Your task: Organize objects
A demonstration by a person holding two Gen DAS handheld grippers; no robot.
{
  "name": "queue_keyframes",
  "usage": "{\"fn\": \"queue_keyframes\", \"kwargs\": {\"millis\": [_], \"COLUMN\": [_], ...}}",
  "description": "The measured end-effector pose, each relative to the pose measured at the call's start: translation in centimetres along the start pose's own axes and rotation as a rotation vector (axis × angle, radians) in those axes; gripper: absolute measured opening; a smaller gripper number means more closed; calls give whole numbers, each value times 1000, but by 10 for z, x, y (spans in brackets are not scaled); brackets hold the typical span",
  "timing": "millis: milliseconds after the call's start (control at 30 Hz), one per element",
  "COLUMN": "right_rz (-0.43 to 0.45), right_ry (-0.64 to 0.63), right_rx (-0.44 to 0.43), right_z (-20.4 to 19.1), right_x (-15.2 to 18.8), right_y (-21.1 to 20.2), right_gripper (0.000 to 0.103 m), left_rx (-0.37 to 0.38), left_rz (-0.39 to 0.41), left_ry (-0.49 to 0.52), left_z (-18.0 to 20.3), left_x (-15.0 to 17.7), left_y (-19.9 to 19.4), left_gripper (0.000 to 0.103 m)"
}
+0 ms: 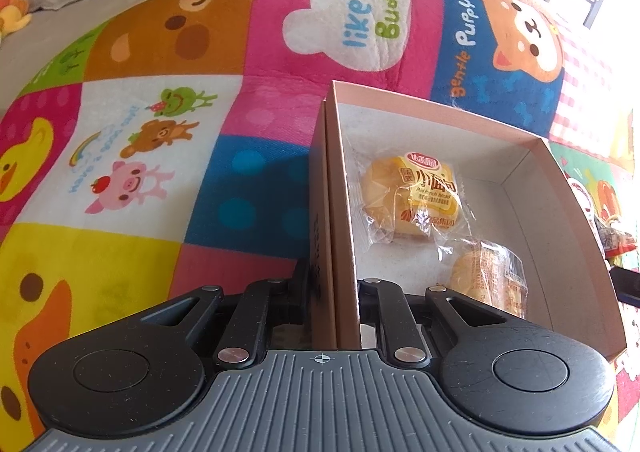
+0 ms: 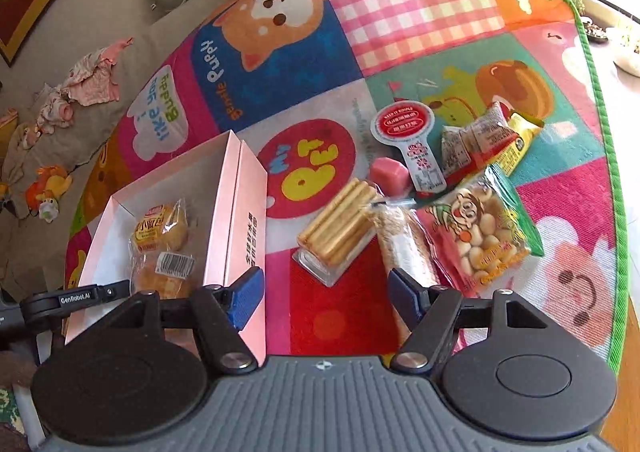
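Observation:
A pink open box [image 1: 338, 187] lies on the cartoon play mat [image 1: 160, 131]. It holds two wrapped small breads [image 1: 412, 195], one behind the other [image 1: 490, 280]. My left gripper [image 1: 334, 292] is shut on the box's left wall. In the right wrist view the box [image 2: 236, 211] sits at the left with the breads [image 2: 160, 230] inside. My right gripper [image 2: 326, 298] is open and empty above the mat, just right of the box. Ahead of it lie a tray of biscuit sticks [image 2: 340, 228] and a wafer pack [image 2: 404, 248].
More snacks lie right of the box: a cartoon cookie bag [image 2: 480, 228], a pink jelly cube [image 2: 388, 171], a white paddle-shaped label [image 2: 412, 131], folded packets [image 2: 480, 135]. The mat's green edge [image 2: 612, 171] runs along the right. Soft toys [image 2: 48, 187] and cloth lie left, off the mat.

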State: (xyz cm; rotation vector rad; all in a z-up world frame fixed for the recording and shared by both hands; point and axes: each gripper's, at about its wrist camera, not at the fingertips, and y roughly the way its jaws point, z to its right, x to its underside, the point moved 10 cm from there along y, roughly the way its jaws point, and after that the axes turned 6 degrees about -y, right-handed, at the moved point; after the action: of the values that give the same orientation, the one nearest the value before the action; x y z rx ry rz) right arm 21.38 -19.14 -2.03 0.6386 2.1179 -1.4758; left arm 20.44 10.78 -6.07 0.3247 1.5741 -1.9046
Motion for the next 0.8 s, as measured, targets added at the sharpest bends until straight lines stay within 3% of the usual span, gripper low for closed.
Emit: {"fn": "queue_keyframes", "kwargs": {"millis": [133, 267, 400, 667, 800], "right_rz": [-19, -23, -55, -126, -94], "right_ry": [-39, -74, -114, -211, -306], "right_rx": [125, 151, 84, -8, 12], "right_z": [0, 3, 0, 1, -4], "right_x": [-15, -15, 6, 78, 114], "right_y": [38, 54, 35, -31, -59], "right_gripper": [61, 53, 36, 34, 34], "left_rx": [1, 1, -2, -14, -34], "left_rz": [-1, -2, -2, 6, 15], "left_ry": [-2, -3, -5, -2, -5], "left_z": [0, 0, 0, 0, 2], "left_x": [0, 0, 0, 0, 1], "left_y": [0, 0, 0, -1, -1], "left_gripper": [16, 16, 16, 16, 16]}}
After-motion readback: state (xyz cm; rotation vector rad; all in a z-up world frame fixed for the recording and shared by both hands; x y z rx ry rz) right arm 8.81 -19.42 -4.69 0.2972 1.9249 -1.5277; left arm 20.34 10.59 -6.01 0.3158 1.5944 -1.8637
